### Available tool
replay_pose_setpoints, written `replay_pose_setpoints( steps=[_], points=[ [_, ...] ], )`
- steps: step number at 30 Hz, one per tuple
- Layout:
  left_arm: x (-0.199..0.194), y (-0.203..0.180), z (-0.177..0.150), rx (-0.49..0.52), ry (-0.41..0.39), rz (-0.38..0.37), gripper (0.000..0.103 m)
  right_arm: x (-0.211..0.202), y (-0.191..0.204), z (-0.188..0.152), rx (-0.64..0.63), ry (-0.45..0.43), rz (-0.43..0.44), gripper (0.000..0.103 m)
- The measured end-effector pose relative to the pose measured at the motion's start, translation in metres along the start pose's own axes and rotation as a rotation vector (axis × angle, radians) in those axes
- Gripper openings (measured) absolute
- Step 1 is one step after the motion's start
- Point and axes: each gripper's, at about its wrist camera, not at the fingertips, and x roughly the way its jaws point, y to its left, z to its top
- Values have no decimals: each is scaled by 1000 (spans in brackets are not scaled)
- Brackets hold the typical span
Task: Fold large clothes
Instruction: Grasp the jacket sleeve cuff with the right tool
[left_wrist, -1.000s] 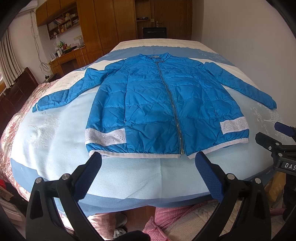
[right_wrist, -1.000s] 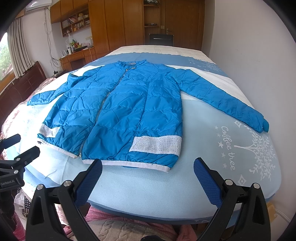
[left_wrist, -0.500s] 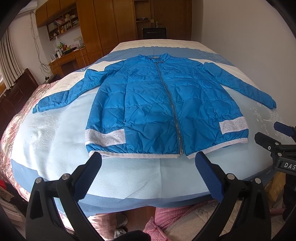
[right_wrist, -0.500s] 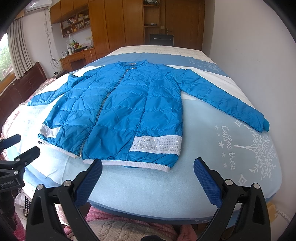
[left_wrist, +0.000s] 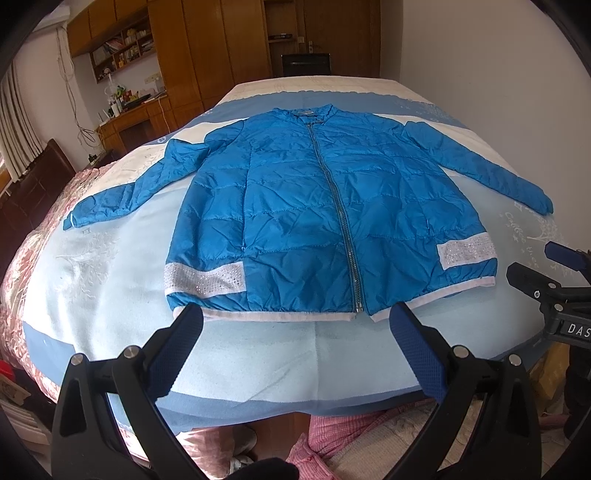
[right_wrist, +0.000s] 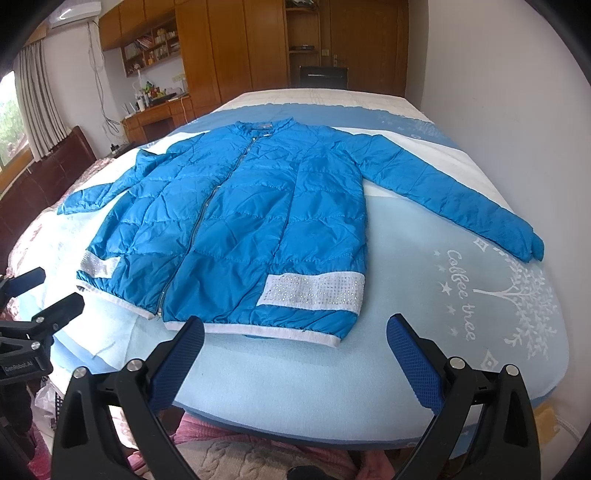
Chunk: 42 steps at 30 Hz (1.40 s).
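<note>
left gripper (left_wrist: 295, 325): fingers spread wide, holding nothing | right gripper (right_wrist: 293, 332): fingers spread wide, holding nothing

— Supporting surface?
— A bed (left_wrist: 92, 266), covered by a pale blue blanket (right_wrist: 424, 280) with white tree print.
— Items directly on it?
— One blue quilted jacket (left_wrist: 295, 206), laid flat, zipped, both sleeves spread outward.
</note>
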Motion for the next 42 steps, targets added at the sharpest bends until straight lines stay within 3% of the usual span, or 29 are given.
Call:
replay_pose_setpoints(
  steps=[5,12,17,24,29,39,42],
  points=[
    [15,-4,13,23,0,-45,100,12,-30,11,63,14,51,99],
    [66,-15,60,1,98,-153,100,39,-96,39,216,42,131,98],
    [106,-47,113,53,126,-178,100,49,-175,63,344,16,60,98],
    [165,-108,196,116,149,-236,99,71,-293,75,564,93,4,98],
    [206,-148,239,105,196,-326,99,91,-360,66,723,153,4,98],
    [265,-205,280,99,257,-421,95,121,-418,42,878,202,89,98],
    [280,-216,287,98,269,-424,86,130,-425,39,892,202,127,98]
  ],
)
